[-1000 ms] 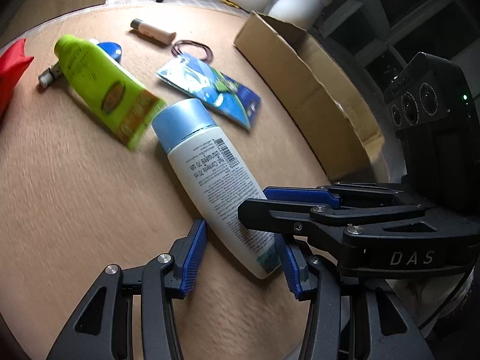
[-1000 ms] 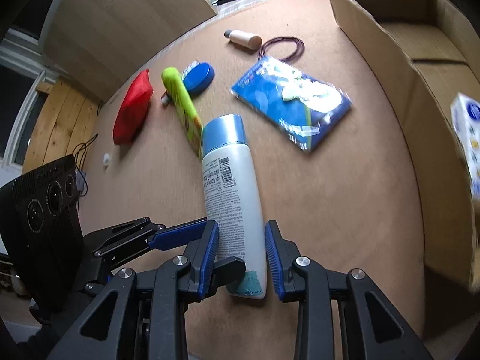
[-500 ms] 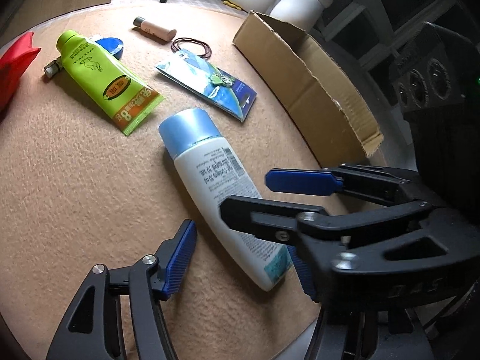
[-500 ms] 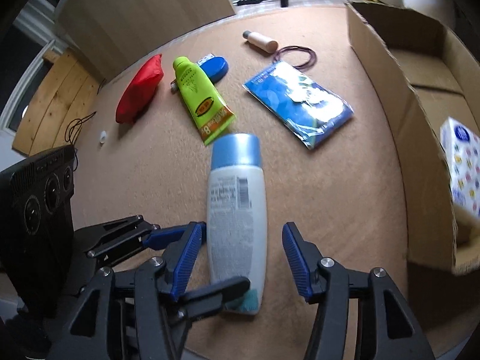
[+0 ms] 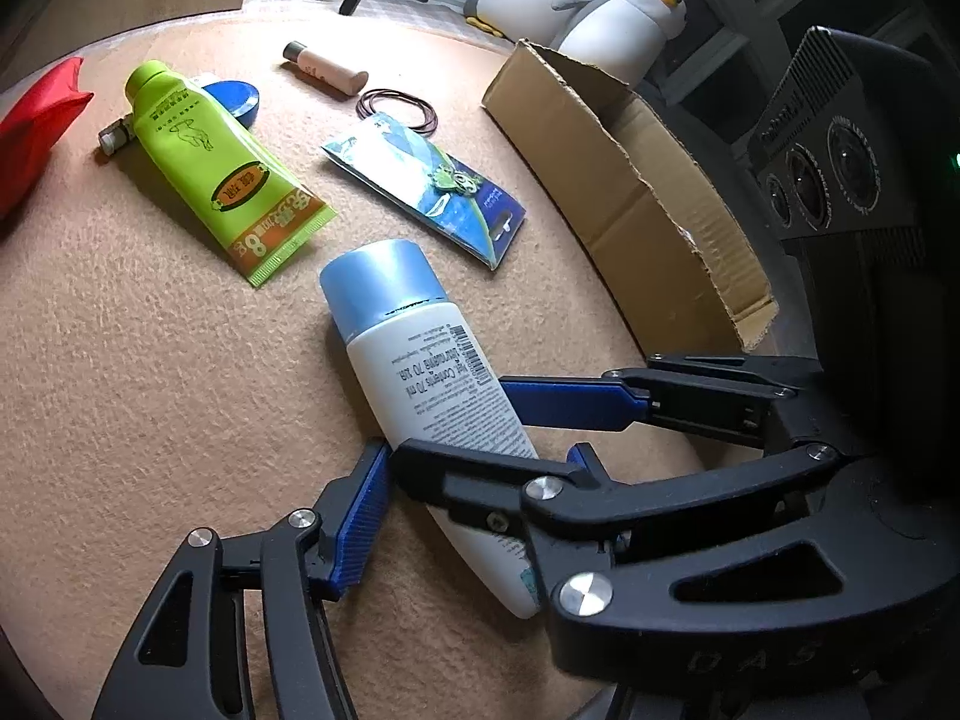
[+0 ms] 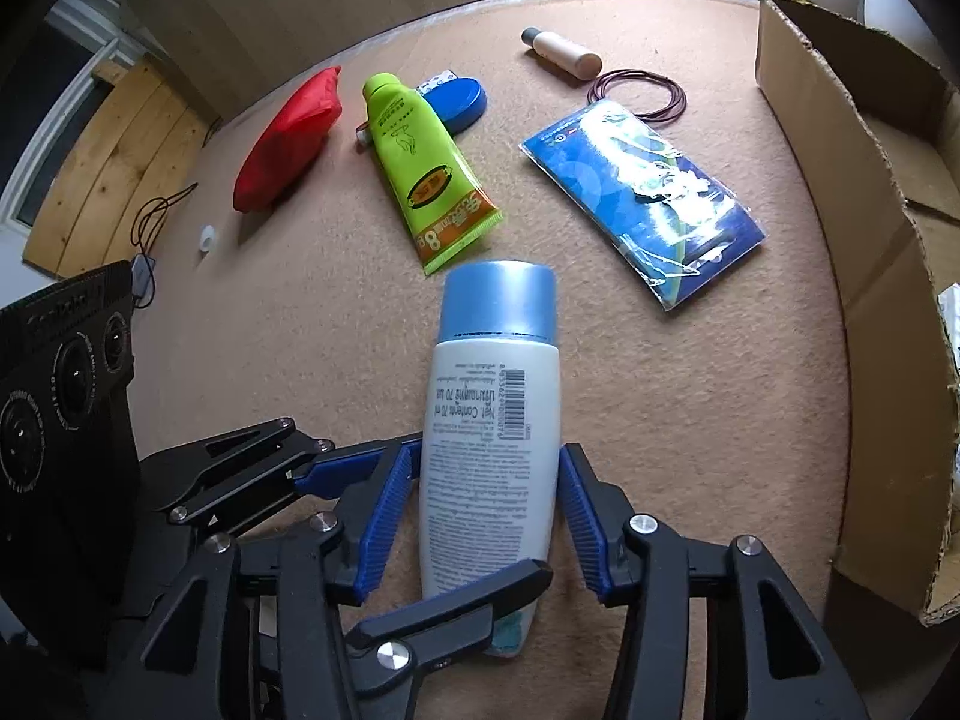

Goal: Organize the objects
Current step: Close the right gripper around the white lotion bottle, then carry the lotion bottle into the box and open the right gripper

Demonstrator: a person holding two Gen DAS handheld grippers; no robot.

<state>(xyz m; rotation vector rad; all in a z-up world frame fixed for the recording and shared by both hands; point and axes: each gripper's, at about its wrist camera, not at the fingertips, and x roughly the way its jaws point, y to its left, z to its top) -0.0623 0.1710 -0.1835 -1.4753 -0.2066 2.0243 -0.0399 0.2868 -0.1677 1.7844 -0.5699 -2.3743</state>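
A white bottle with a light-blue cap (image 5: 420,360) (image 6: 492,408) lies flat on the tan mat, cap pointing away from me. My left gripper (image 5: 474,456) straddles its lower half. The left pad sits close to the bottle's side, the right pad stands clear of it, and the jaws are closing. My right gripper (image 6: 489,456) straddles the same part from the other side. Its jaws are closing too, and its blue pads (image 6: 384,510) stand right at the bottle's sides. The two grippers' fingers cross over the bottle's base and hide it.
Beyond the bottle lie a green tube (image 6: 426,162), a blue packet (image 6: 642,198), a red pouch (image 6: 288,138), a blue round tin (image 6: 459,102), a beige tube (image 6: 561,54) and thin hair rings (image 6: 639,93). An open cardboard box (image 6: 852,180) stands at the right.
Both pairs of jaws spread wider than a second ago, then drew in slightly. The right gripper rolled and now straddles a wider part of the bottle. The bottle still lies flat.
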